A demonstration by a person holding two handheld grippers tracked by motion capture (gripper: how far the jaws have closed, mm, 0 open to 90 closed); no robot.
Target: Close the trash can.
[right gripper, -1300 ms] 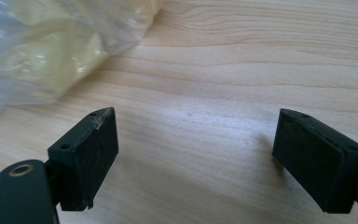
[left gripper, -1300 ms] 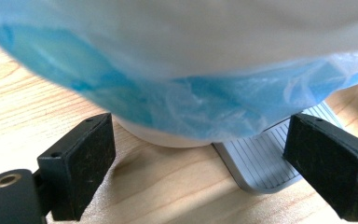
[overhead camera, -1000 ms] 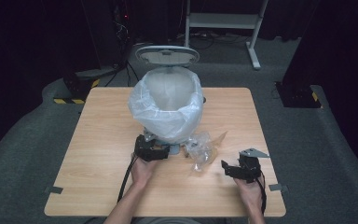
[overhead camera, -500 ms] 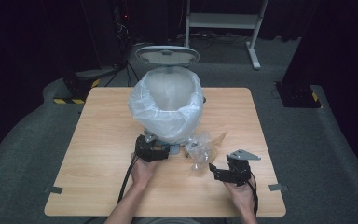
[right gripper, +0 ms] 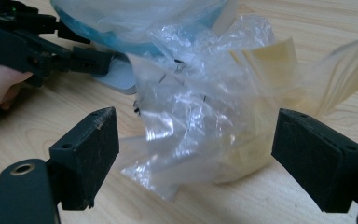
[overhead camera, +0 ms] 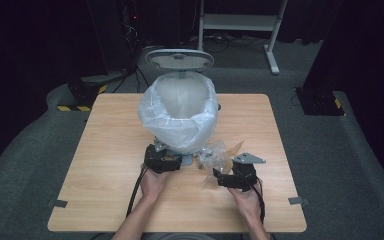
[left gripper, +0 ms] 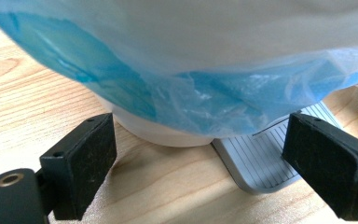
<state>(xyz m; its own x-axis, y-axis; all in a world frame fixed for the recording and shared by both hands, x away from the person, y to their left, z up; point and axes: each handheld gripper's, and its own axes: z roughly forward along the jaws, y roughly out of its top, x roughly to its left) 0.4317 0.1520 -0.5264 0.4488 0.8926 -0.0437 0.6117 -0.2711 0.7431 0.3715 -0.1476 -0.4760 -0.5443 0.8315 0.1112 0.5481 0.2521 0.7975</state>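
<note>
A wooden table carries a white bin lined with a pale blue plastic bag that folds over the rim and hangs down the outside; the bin stands at the middle of the table, slightly toward the far edge, with its lid raised behind it. A grey ribbed pedal projects from the base of the bin on the near side. A crumpled piece of clear plastic wrap lies on the table just to the right of the pedal and near the foot of the bin; in the right gripper view it shows a yellowish, stiffer part on its right side. The left gripper rests low at the near side of the bin, held by the left hand. In the left gripper view its jaws stand wide apart and released, one on each side of the bin base and pedal, with the hanging bag just above them and nothing pressed between them. The right gripper, held by the right hand, sits on the near right side of the wrap and points toward it. Its jaws are spread wide and released; in the right gripper view the wrap lies ahead of and between them without contact from either pad. The two grippers are near each other, with the wrap to the right of the left one.
</note>
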